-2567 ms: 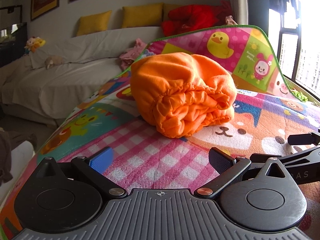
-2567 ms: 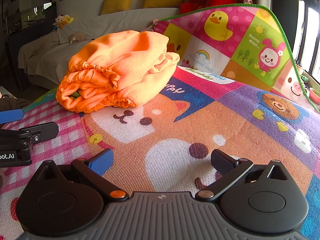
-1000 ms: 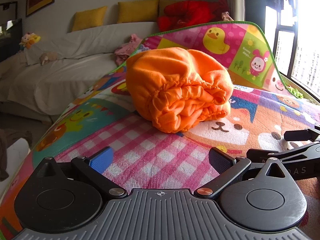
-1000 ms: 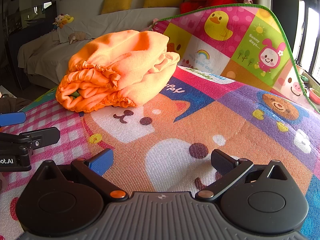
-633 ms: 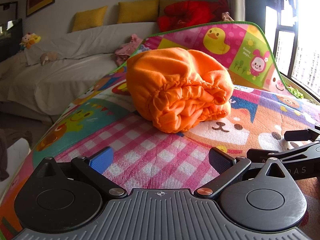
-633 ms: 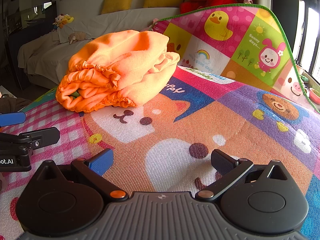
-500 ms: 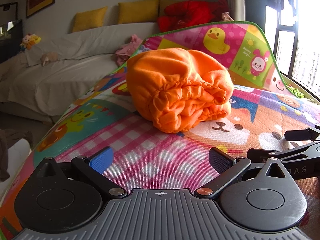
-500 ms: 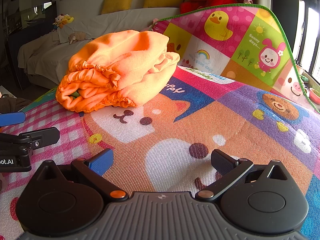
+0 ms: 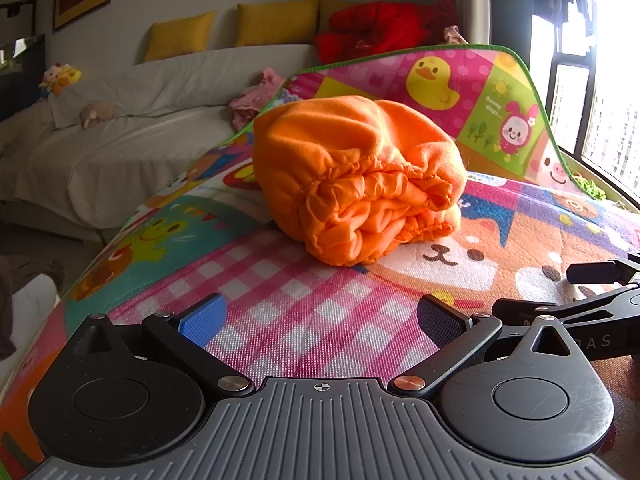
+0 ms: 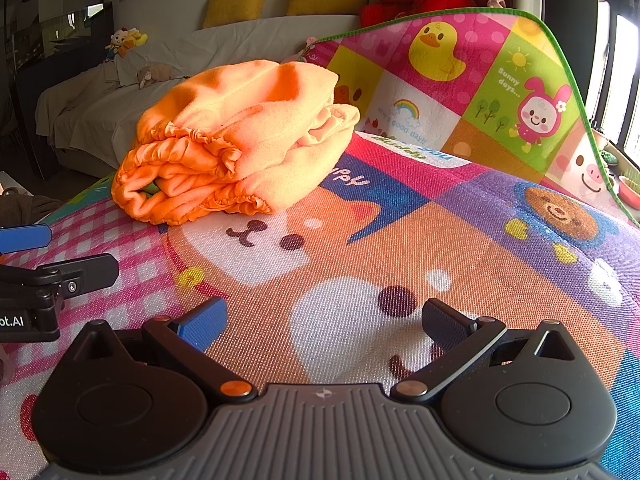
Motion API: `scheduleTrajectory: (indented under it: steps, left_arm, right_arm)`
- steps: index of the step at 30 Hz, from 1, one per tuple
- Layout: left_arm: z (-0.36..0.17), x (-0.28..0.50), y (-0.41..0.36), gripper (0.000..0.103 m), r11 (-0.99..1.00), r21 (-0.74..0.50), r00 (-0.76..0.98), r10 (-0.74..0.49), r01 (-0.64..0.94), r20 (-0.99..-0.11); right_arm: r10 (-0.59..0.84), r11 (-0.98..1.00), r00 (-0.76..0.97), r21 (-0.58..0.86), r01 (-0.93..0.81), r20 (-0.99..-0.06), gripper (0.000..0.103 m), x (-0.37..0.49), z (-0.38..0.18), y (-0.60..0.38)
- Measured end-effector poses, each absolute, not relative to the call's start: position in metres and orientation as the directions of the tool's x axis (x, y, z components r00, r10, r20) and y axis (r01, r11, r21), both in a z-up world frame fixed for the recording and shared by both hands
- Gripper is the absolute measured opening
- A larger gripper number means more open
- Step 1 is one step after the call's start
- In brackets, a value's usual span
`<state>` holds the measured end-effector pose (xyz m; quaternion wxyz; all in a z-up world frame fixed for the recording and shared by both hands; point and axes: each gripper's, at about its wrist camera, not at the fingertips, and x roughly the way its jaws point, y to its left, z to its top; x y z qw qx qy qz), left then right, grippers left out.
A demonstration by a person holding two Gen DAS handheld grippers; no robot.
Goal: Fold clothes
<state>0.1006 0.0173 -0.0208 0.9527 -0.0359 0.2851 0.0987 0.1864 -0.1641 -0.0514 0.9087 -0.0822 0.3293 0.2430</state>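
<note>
Almost nothing has changed over the last moments: the orange garment [image 9: 356, 180] sits as a compact folded bundle on the far part of the play mat [image 9: 304, 320], so folding looks finished. Left gripper [image 9: 320, 316] and right gripper [image 10: 324, 320] rest low nearby, spread wide, empty, touching no cloth

Daylight floods in from the window [image 9: 608, 92] on the right, which is blown out to white in the left wrist view. The orange garment [image 10: 240, 140] glows pale on its lit top in the right wrist view. Fisheye distortion bows the play mat [image 9: 320, 320] and room edges; the sofa [image 9: 140, 120] sits dimmer, slightly soft.
</note>
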Motion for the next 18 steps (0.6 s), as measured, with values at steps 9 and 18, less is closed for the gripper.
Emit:
scheduleTrajectory:
  steps: [9,18]
  left_arm:
    - [-0.0209,0.1007,0.0172,0.103,0.978,-0.012,0.817,0.168,-0.209,-0.552]
    - [-0.021,0.1009,0.0175,0.103,0.978,-0.014,0.815,0.166,-0.209,-0.555]
  right_arm:
    - [0.388,0.868,0.665,0.011,-0.496,-0.638,0.103,0.1864,-0.0514,-0.164]
    - [0.388,0.868,0.665,0.011,-0.496,-0.638,0.103,0.1864,-0.0513,-0.164]
